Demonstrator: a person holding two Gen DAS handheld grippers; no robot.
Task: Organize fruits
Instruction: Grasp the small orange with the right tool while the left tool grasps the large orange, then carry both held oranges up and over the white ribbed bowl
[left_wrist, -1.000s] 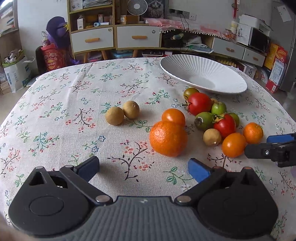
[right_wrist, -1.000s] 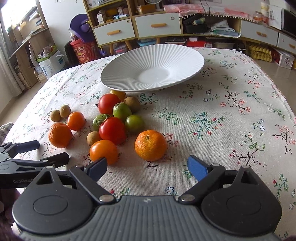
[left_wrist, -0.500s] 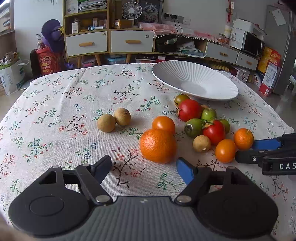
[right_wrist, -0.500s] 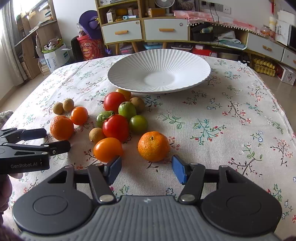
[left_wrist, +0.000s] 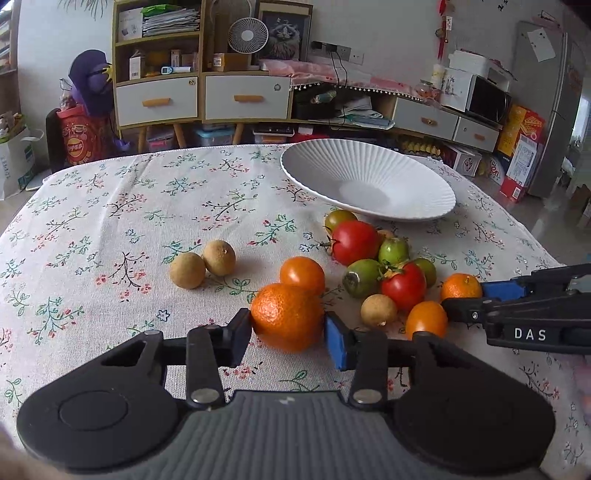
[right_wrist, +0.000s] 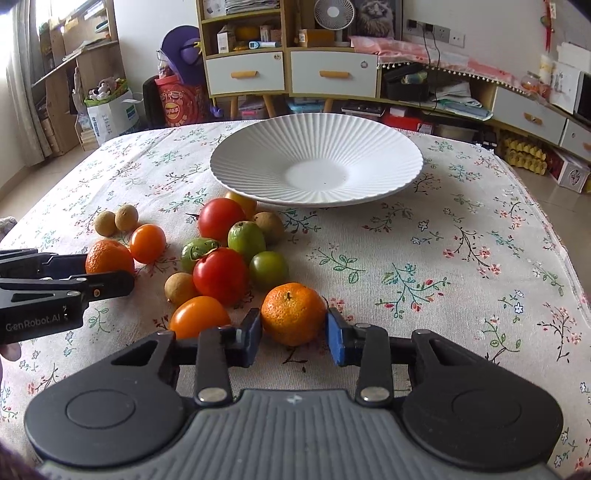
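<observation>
A floral tablecloth (right_wrist: 461, 229) fills the foreground; behind it, at upper centre, a white-drawered wooden cabinet (right_wrist: 288, 70) holds a small fan (right_wrist: 334, 13), a purple plush (right_wrist: 183, 48) at upper left.

Soft, even daylight fills both views, brightest at a window (right_wrist: 22, 37) on the far left of the right wrist view. Fruits cast only faint shadows on the tablecloth (left_wrist: 110, 221). Fisheye distortion bends the room's edges, with dark, blurred corners.

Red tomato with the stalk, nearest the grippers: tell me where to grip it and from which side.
Grip the red tomato across its round middle, coming from above: neighbouring fruit crowds its sides, and the green stalk sits on its upper far side, so keep the pads below it.
</observation>
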